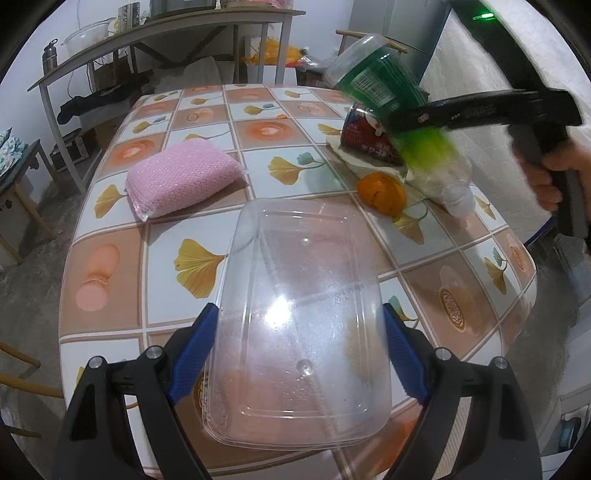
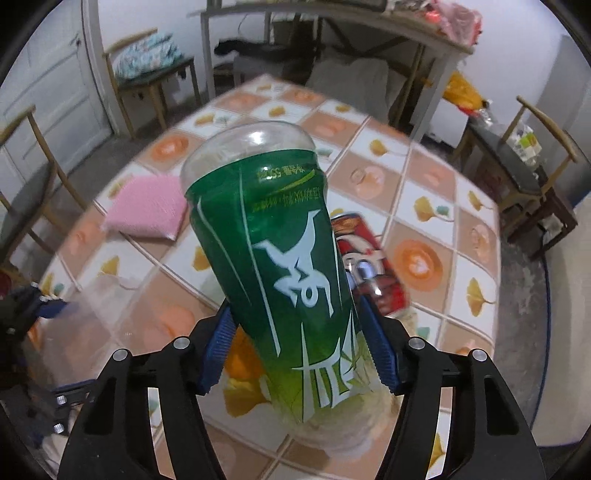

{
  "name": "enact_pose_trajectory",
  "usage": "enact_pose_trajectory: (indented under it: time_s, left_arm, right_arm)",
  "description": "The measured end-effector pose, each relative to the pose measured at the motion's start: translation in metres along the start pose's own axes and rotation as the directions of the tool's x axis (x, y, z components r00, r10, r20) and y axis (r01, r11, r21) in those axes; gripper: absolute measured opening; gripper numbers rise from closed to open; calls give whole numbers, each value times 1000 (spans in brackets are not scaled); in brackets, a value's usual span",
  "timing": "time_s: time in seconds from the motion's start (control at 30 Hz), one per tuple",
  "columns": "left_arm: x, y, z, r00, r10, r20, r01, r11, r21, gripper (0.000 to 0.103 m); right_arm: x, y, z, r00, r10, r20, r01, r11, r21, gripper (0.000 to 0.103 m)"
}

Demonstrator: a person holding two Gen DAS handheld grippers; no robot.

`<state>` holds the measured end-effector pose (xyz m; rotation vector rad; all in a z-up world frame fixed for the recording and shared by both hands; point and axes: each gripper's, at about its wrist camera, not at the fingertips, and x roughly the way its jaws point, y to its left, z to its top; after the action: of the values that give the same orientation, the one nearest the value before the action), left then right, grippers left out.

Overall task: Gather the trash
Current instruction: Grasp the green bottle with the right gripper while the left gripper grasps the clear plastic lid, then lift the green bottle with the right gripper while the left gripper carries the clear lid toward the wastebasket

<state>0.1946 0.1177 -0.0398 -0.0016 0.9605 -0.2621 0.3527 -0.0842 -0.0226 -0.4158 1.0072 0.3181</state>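
My left gripper [image 1: 298,310] is shut on a clear rectangular plastic container [image 1: 295,251], its blue pads pressing both long sides just above the near part of the table. My right gripper [image 2: 295,306] is shut on a green-labelled clear plastic bottle [image 2: 273,240], gripped around its lower half. In the left wrist view the bottle [image 1: 373,77] is tilted with its base up and blurred, over the table's far right side. Below it lie a red drink can [image 1: 364,136] on crumpled white paper [image 1: 354,160] and a piece of orange peel [image 1: 382,192].
A pink sponge [image 1: 183,177] lies on the tiled tablecloth [image 1: 110,277] at the left. A person's hand [image 1: 554,173] holds the right gripper's handle. Wooden chairs [image 2: 532,155] and a grey shelf table [image 1: 166,33] stand around the table.
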Motion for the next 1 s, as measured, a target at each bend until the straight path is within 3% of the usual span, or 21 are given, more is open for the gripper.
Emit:
enact_pose_trajectory:
  time_s: [0.2, 0.4, 0.9, 1.0]
  left_arm:
    - [2, -2, -1, 1000, 24, 8, -24, 1000, 3, 84]
    - [1, -1, 0, 999, 31, 16, -31, 999, -10, 83]
    - [-14, -21, 10, 998, 23, 67, -23, 1000, 2, 83]
    - [-17, -29, 13, 996, 27, 81, -29, 999, 25, 83]
  right_arm:
    - [-52, -26, -23, 993, 54, 105, -69, 987, 146, 60]
    - [-78, -45, -49, 982, 82, 172, -126, 957, 263, 59]
    - [-96, -65, -97, 930, 247, 271, -348, 828, 440, 58]
    - [-97, -65, -106, 928, 253, 273, -355, 822, 446, 58]
